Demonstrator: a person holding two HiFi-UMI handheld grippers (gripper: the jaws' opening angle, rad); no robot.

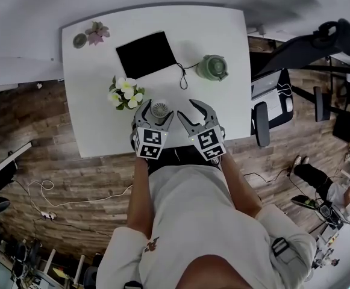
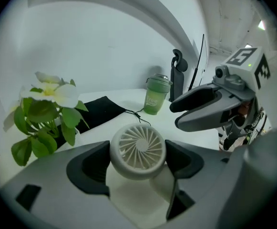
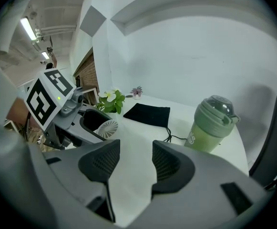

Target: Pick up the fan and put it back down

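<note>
Clasping fan [image 2: 137, 149], left tongs [image 1: 156, 111], base half hidden, right tongs [image 3: 135, 162] agape

1. The flat rectangular table top [image 1: 96, 101] is plain white. The plank floor [image 1: 54, 167] is brown with wood grain.
2. The small white plastic fan [image 2: 137, 149] has a grille of radial spokes.
3. At twelve o'clock from it, the flat cloth pouch [image 1: 146, 54] is black.
4. At two o'clock, the lidded plastic bottle [image 1: 212, 67] is pale green.
5. At ten o'clock, the potted plant [image 1: 125, 93] has white petals, yellow centres and green leaves.
6. The left gripper [image 2: 137, 163] and right gripper [image 3: 135, 162] are grey with black pads [image 3: 100, 165] and black-and-white square markers.
</note>
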